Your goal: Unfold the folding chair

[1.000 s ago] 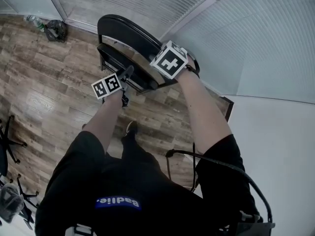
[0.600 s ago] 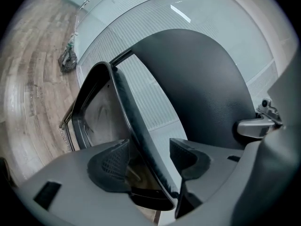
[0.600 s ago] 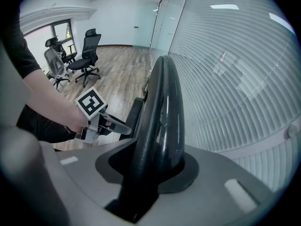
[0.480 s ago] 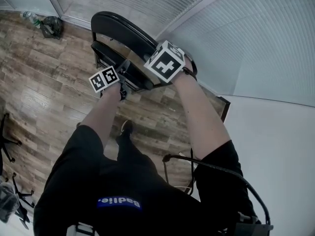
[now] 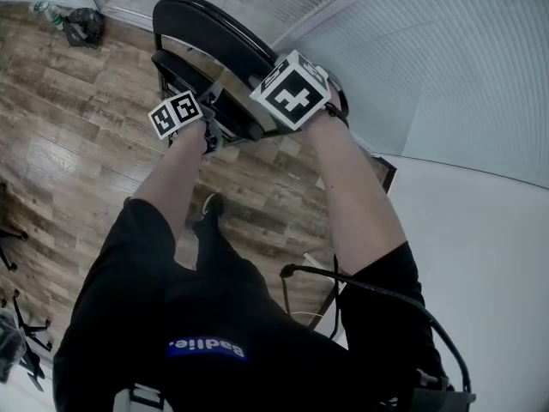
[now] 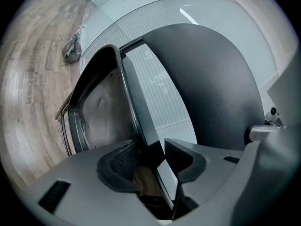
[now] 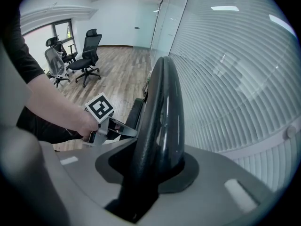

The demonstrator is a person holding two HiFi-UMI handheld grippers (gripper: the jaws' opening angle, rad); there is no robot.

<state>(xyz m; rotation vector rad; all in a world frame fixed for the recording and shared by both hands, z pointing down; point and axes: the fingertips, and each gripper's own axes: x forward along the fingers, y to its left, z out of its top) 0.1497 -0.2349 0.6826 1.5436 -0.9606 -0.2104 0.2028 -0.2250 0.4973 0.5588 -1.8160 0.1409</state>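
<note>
Here right tongs (image 7: pixel 155 166) clamp the curved, pebbled black backrest (image 7: pixel 162 102).

Fig.: colours you see.
Black folding chair (image 5: pixel 214 33); floor (image 5: pixel 60 136) brown wood-grain planks; wall (image 5: pixel 446 67) pale blue-grey w/ fine ribs; yr clothes (image 5: pixel 214 316) black.

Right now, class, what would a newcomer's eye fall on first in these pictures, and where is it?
A black folding chair stands at the top of the head view, against the ribbed glass wall. The right gripper is shut on the backrest. The left gripper, lower and further left, has just been closing its jaws around the frame, with a gap showing at one pad.
</note>
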